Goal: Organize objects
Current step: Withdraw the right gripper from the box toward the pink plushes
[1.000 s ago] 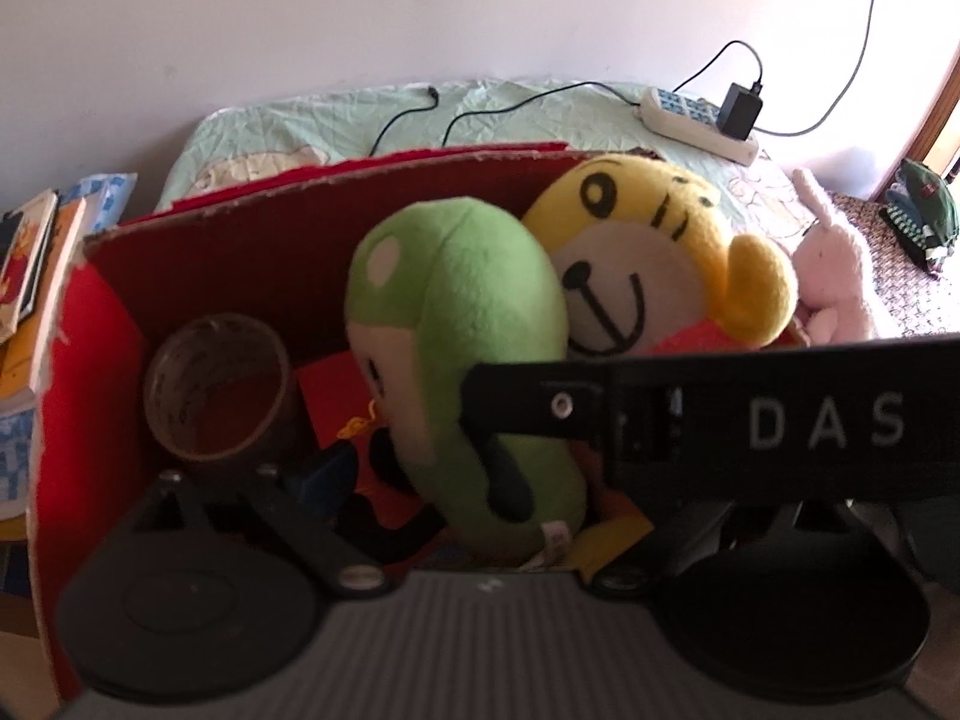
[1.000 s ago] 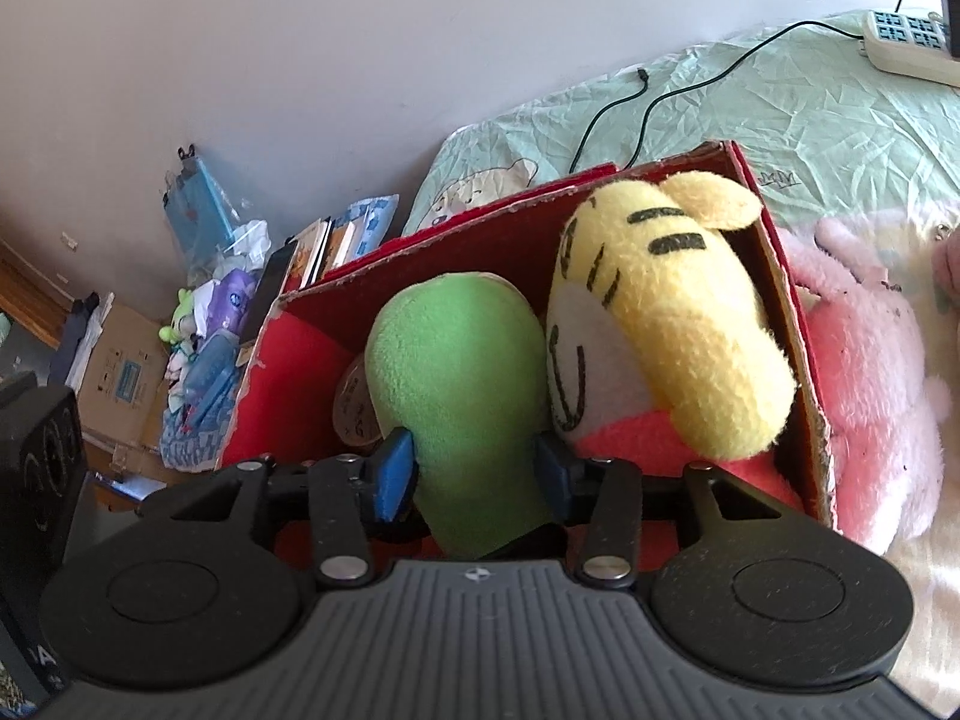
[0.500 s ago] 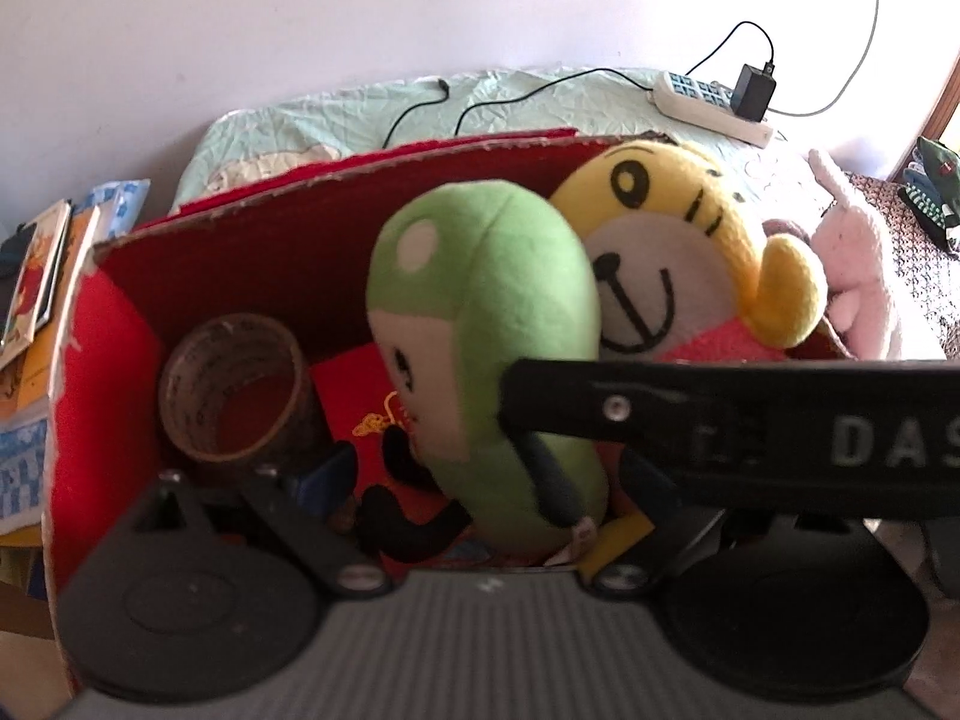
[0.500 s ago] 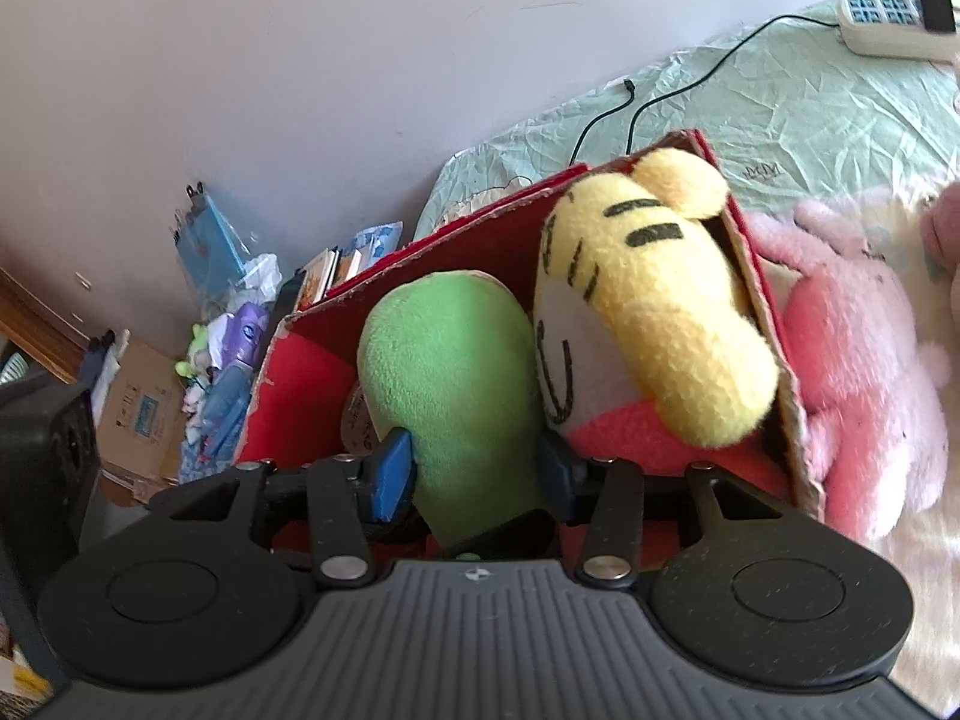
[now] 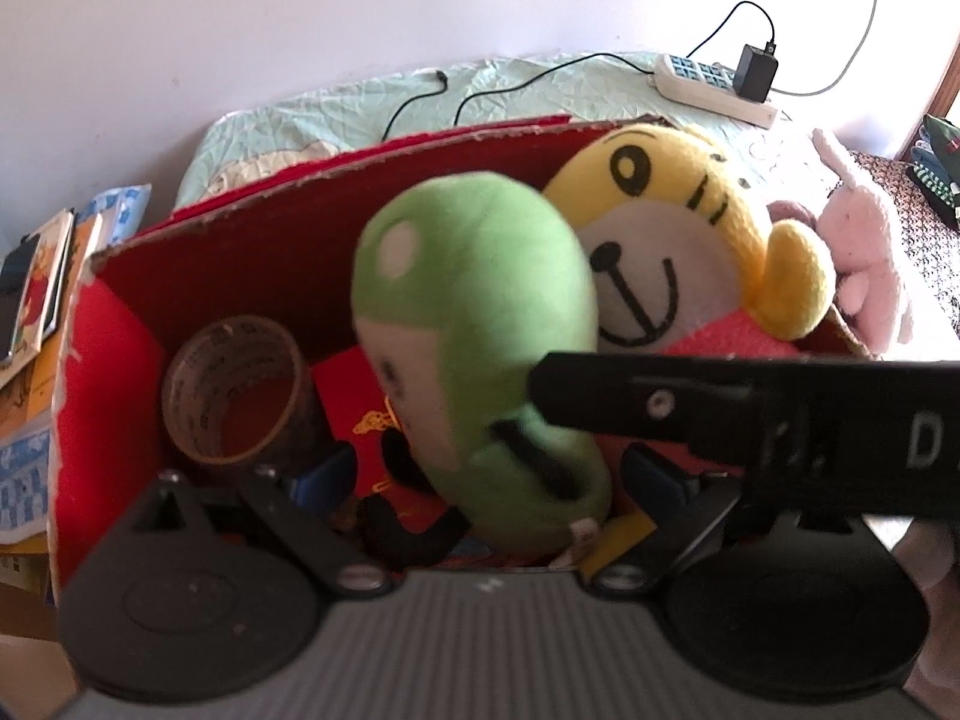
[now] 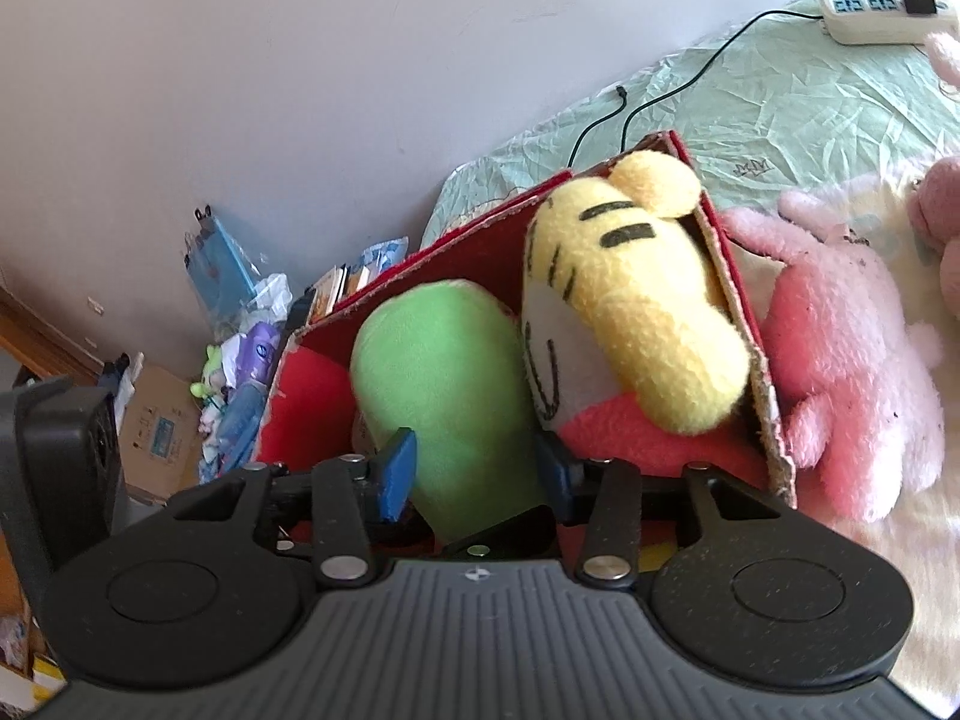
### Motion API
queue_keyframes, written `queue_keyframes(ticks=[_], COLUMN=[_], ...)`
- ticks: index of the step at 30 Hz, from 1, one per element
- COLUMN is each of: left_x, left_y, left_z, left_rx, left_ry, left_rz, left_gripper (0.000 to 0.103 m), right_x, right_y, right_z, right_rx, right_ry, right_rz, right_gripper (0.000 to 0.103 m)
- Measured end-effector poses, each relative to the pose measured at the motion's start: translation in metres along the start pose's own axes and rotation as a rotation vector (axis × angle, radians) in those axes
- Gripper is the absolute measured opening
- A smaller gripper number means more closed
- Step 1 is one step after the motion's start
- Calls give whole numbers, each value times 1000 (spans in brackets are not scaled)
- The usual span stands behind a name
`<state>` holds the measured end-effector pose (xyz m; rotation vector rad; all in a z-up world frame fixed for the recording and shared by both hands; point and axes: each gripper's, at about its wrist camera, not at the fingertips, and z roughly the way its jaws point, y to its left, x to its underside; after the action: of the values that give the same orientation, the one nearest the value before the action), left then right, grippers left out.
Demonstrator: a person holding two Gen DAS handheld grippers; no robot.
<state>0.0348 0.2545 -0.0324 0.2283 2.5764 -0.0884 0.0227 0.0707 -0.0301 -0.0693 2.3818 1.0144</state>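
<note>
- Right gripper [image 6: 474, 474] w/ blue pads pinching soft green plush toy [image 6: 444, 396] in red cardboard box [image 5: 114, 348].
- Left gripper [image 5: 486, 480] spread, holding nothing, beside brown tape roll [image 5: 234, 390].

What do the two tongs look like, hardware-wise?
Both alike: ribbed dark-grey body, two round black discs, black linkage arms with silver rivets, blue finger pads. The right tongs seen from the left camera show white letters on a black bar. No cables or sleeves visible.

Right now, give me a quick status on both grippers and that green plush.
Right gripper shut on green plush, over red box. Left gripper open, holding nothing. Yellow tiger plush pressed against its side; tape roll below.
</note>
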Motion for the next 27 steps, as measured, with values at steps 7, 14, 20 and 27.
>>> queue_keyframes(ticks=[7,14,20,27], left_x=[0,1,5,13], left_y=[-8,-8,-8,-7], left_z=[-3,-10,-21,-42], left_rx=[-51,-76,-103,-139], left_ry=[-13,-10,-18,-46], left_rz=[4,-7,-15,-28], left_gripper=[102,102,102,101], right_x=[3,7,12,20], right_y=[1,2,4,8], right_z=[-8,-24,-36,-52], right_rx=[-3,-4,15,4], right_ry=[-21,-58,-93,-110], right_rz=[19,31,25,31], right_gripper=[44,44,44,48])
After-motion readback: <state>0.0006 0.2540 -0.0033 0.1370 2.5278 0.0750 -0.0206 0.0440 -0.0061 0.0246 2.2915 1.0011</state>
